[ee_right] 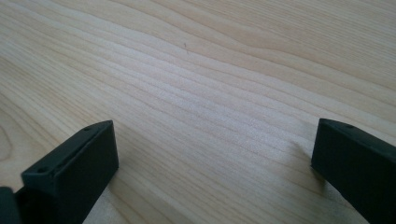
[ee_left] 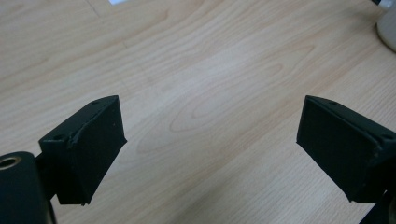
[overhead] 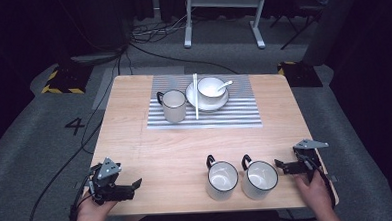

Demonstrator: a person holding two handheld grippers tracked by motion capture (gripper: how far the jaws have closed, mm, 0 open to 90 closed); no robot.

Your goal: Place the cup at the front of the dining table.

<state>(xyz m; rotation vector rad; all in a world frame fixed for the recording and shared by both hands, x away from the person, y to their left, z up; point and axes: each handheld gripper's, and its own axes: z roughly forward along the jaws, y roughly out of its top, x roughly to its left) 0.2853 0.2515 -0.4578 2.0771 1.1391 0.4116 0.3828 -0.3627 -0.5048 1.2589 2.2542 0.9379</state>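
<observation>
Two white mugs with dark rims and handles stand side by side near the table's front edge, the left mug [overhead: 222, 180] and the right mug [overhead: 259, 179]. My left gripper [overhead: 132, 188] rests at the front left corner, pointing right, well apart from the left mug. In its own view the left gripper [ee_left: 210, 123] is open over bare wood, and the side of a white mug [ee_left: 388, 28] shows at the top right. My right gripper [overhead: 282, 167] sits just right of the right mug, pointing at it. The right gripper [ee_right: 212, 144] is open, with only wood between its jaws.
A grey striped placemat [overhead: 234, 116] lies at the back centre of the wooden table [overhead: 151, 152]. On it stand a third mug [overhead: 174, 106], a plate [overhead: 192, 96] bearing a bowl [overhead: 210, 88] with a spoon [overhead: 225, 83], and chopsticks [overhead: 195, 98]. Cables run over the floor.
</observation>
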